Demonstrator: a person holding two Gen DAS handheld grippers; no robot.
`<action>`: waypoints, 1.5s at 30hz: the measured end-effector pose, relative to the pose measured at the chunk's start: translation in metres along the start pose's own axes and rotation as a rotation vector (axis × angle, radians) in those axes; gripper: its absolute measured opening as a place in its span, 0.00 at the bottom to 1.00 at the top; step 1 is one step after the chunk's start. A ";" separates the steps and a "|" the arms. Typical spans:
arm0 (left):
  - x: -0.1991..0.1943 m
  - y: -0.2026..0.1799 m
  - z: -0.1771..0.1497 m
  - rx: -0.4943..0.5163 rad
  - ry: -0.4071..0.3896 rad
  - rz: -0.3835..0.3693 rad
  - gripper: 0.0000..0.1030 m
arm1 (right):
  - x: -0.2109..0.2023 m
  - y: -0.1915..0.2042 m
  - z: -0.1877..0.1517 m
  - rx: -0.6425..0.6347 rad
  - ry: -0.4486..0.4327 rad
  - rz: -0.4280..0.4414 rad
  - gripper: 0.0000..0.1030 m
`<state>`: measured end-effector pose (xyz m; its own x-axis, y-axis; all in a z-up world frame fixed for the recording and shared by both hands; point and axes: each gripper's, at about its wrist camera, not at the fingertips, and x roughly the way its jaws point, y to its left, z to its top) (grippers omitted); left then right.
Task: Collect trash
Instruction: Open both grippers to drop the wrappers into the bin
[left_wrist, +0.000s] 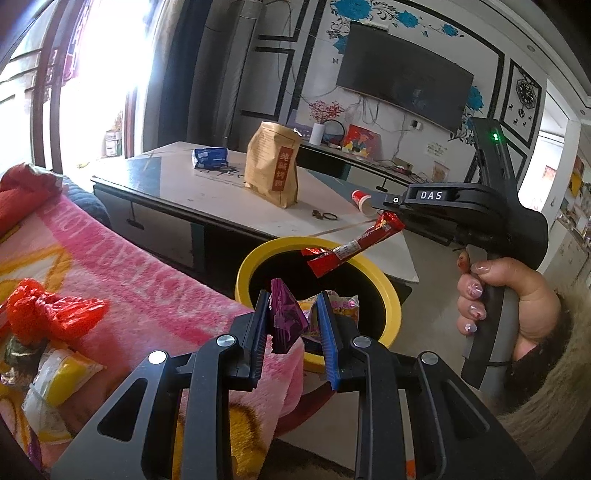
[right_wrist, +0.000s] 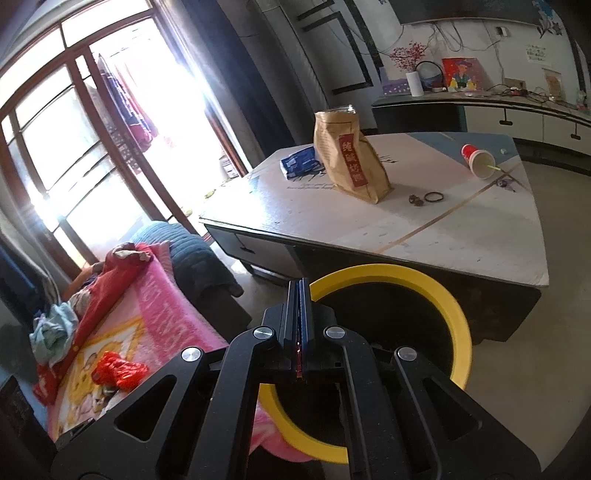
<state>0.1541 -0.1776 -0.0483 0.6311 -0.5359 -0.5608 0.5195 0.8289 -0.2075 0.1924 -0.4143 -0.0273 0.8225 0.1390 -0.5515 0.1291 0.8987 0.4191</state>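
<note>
A yellow-rimmed bin stands on the floor between the pink blanket and the low table; it also shows in the right wrist view. My left gripper is part open, with a purple wrapper between its fingers at the bin's near rim. My right gripper is shut on a red snack wrapper, which hangs over the bin's mouth in the left wrist view. In the right wrist view only a red sliver shows between the pads. A wrapper lies inside the bin.
On the pink blanket lie a red plastic bag and yellow-white wrappers. The low table holds a brown paper bag, a blue packet, a tipped red cup and a hair ring.
</note>
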 end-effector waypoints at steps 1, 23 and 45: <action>0.002 -0.001 0.000 0.002 0.001 -0.002 0.24 | 0.000 -0.002 0.000 0.000 -0.002 -0.004 0.00; 0.047 -0.017 0.004 0.021 0.037 -0.016 0.24 | 0.012 -0.031 -0.003 0.001 -0.003 -0.131 0.00; 0.096 -0.027 0.010 0.033 0.094 -0.004 0.24 | 0.027 -0.055 -0.008 0.045 0.036 -0.175 0.00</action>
<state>0.2062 -0.2531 -0.0887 0.5729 -0.5209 -0.6328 0.5421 0.8199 -0.1841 0.2031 -0.4571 -0.0713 0.7653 -0.0028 -0.6437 0.2943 0.8909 0.3460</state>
